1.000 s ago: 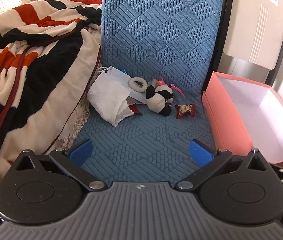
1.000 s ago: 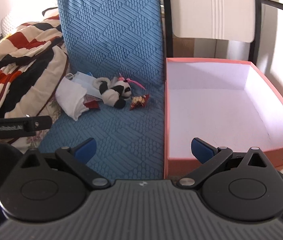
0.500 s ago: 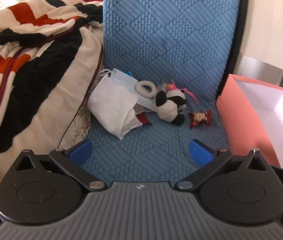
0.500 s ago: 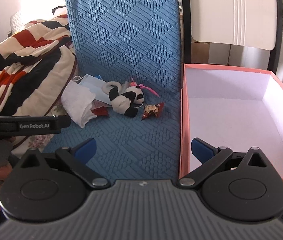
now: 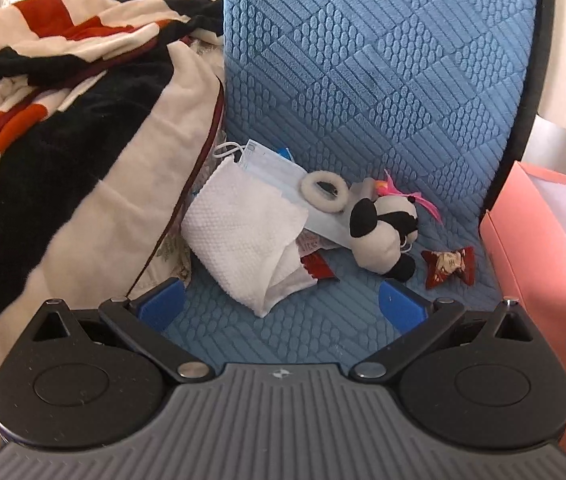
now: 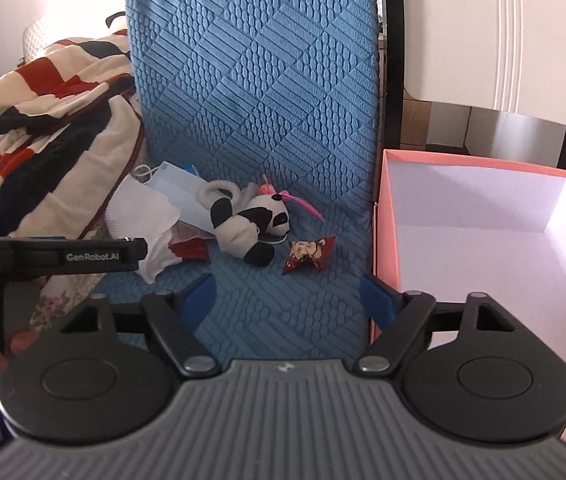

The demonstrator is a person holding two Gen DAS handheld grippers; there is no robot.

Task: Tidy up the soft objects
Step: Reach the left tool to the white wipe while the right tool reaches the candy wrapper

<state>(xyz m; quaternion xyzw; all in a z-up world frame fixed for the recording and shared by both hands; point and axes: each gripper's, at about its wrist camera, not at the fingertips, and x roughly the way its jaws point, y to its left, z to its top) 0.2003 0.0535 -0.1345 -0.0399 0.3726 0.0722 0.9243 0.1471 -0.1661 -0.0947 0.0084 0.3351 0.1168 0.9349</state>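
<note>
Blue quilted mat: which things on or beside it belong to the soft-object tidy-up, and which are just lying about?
Job:
panda plush
white scrunchie
face mask
white cloth
pink box

Lying about:
striped blanket
red snack wrapper
red packet
white chair

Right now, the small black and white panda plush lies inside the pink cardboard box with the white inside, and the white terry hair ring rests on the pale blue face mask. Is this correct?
Not quite. The panda plush lies on the blue quilted cushion, left of the pink cardboard box, which holds nothing visible. The right wrist view shows it. The white hair ring does rest on the face mask.
</note>
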